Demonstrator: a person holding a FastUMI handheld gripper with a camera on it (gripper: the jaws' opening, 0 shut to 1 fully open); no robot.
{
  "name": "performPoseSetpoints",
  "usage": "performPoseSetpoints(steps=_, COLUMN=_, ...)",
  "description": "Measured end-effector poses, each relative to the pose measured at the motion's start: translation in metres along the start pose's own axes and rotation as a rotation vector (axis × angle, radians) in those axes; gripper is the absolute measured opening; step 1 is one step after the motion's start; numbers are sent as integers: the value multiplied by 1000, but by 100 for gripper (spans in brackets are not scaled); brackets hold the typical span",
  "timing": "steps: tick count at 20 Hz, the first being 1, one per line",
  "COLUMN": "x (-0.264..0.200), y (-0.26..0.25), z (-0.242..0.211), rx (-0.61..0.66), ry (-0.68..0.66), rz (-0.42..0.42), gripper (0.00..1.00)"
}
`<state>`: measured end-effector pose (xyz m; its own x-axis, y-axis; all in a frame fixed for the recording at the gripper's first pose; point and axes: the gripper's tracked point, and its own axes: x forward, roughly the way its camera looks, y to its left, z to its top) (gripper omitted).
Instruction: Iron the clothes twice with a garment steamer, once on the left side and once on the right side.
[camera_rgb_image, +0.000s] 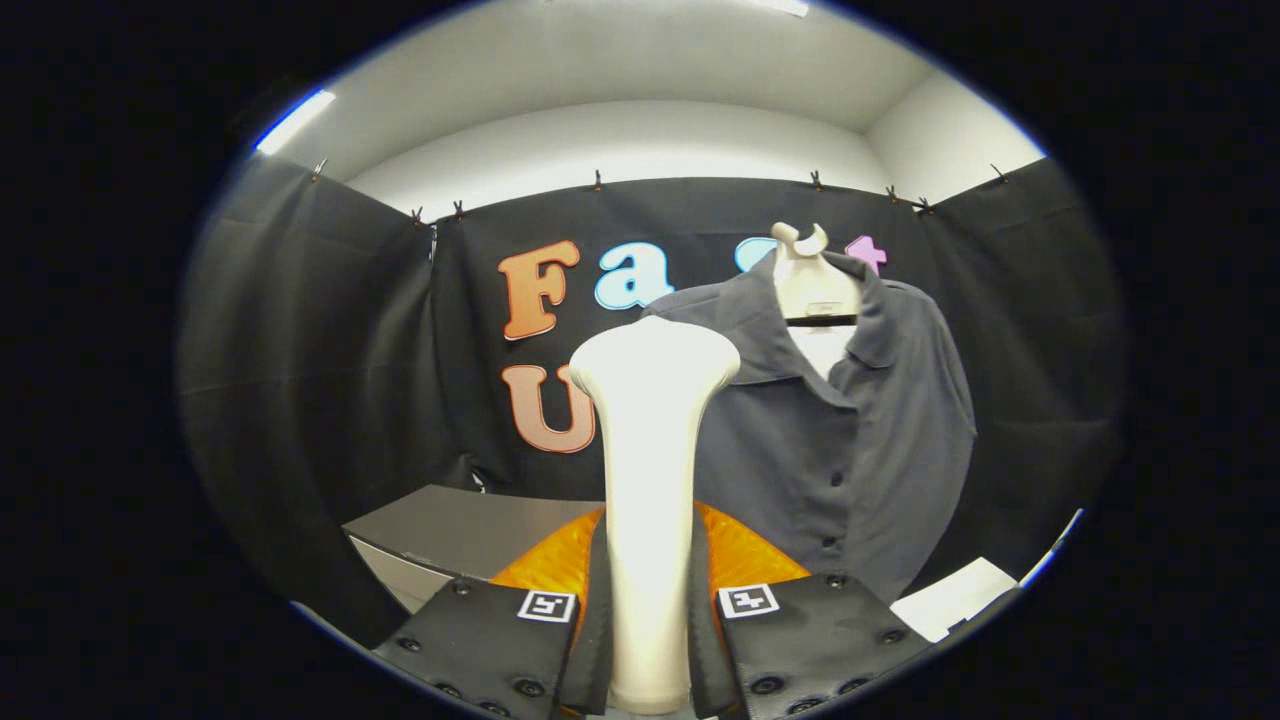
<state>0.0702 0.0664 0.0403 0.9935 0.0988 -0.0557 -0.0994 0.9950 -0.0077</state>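
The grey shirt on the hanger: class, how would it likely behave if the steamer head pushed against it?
The grey shirt hangs free from its hanger, so it would probably swing away. Its soft folds suggest floppy cloth. The gripper is shut on the steamer.

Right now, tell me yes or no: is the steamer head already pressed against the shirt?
No. The gripper holds the steamer upright between its fingers, short of the hanging grey shirt beyond it.

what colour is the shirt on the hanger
Dark grey shirt, seen in the gripper view, beyond the gripper.
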Motion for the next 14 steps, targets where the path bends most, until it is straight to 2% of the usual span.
performPoseSetpoints(steps=7, x=-34, y=-79, z=3, rx=16, ry=-27, rz=-105, gripper=38)
performPoseSetpoints(steps=14, x=-31, y=-131, z=4, rx=35, ry=-30, rz=-126, gripper=38)
